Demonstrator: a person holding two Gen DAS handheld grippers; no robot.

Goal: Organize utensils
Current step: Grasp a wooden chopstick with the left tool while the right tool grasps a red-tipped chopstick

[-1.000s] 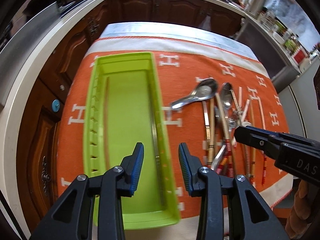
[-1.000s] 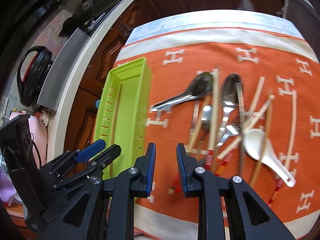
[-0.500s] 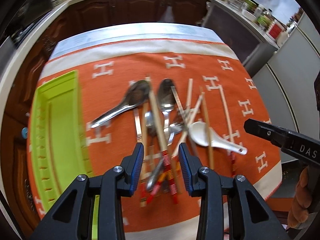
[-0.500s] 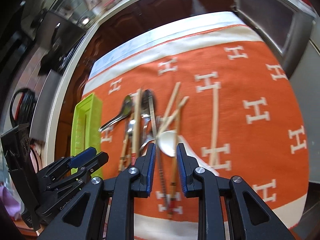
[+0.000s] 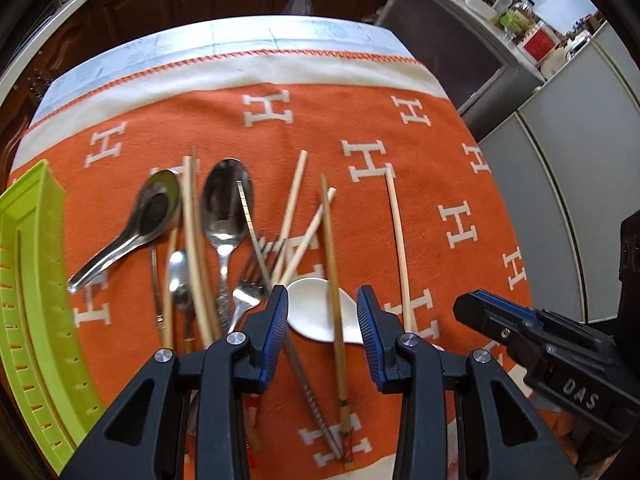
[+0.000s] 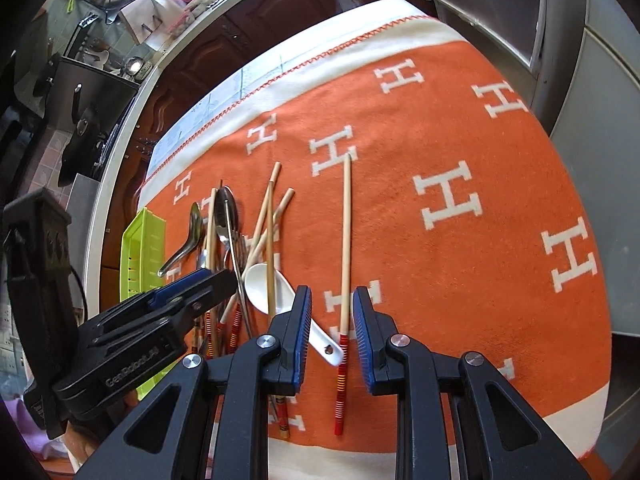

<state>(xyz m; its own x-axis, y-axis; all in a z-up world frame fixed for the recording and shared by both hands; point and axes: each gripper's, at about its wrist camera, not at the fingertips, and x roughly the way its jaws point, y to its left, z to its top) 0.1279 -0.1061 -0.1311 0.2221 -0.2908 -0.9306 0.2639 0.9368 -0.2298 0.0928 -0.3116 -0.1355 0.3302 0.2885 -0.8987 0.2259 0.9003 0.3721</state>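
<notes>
Both tongs apart, empty: right tongs [image 6: 331,320] straddling lone chopstick [image 6: 345,248]; lower squarely, clamp near striped end, clear of white spoon [image 6: 280,296].

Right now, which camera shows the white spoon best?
The right wrist view: the white spoon shows bowl and handle, one chopstick across it. The left wrist view shows only its bowl, the handle hidden behind the left gripper.

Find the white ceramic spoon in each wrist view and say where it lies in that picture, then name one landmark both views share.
Left wrist view: the white ceramic spoon lies low in the centre, its bowl framed between the left gripper fingers, a chopstick across it.
Right wrist view: the spoon lies left of centre, its handle running toward the right gripper.
Shared landmark: the green tray at the left of the orange cloth.
</notes>
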